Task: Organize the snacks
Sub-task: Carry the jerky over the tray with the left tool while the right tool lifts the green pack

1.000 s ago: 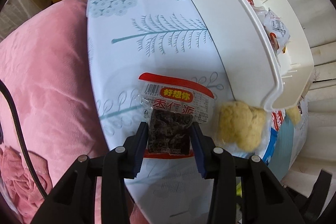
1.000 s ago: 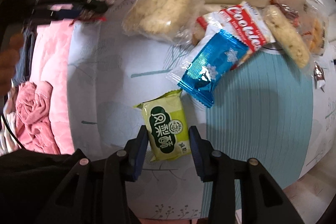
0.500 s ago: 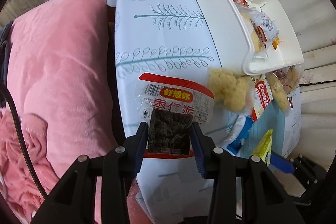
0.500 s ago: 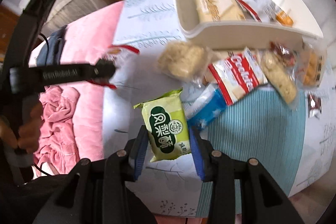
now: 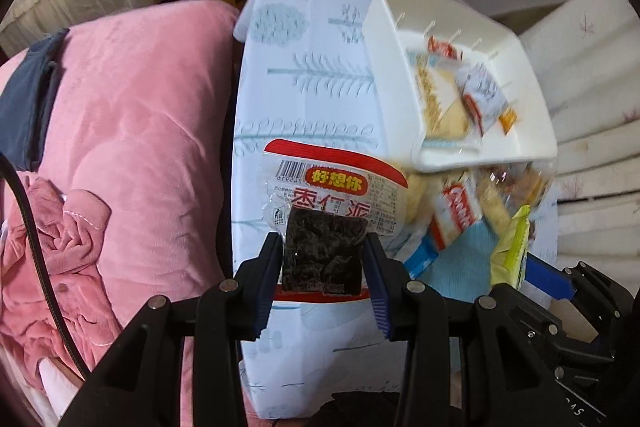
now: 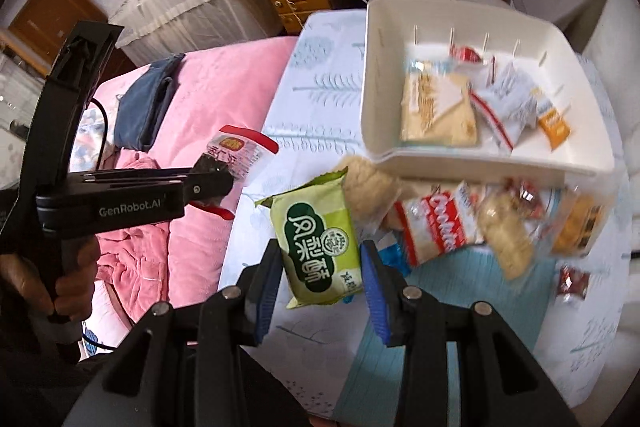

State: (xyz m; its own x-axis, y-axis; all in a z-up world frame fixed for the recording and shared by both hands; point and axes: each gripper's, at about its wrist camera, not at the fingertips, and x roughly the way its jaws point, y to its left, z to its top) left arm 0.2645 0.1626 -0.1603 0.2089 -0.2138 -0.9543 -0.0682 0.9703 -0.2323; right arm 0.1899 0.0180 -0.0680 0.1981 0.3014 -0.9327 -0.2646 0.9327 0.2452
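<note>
The loose snacks (image 6: 496,223) beside the white bin (image 6: 472,163) are motion-blurred, their labels mostly unreadable.

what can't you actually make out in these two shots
- Loose snacks below the white bin, right wrist view: motion blur; most labels unreadable.
- Same pile, left wrist view: hidden behind the date snack packet in the left hand-held gripper.
- Blue packet, right wrist view: mostly covered by the green pastry packet and right hand-held gripper.

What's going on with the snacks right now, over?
Left gripper shut on red-edged date snack. Right gripper shut on green pastry pack. White bin partly filled, loose snacks before it. Nothing blocking.
</note>
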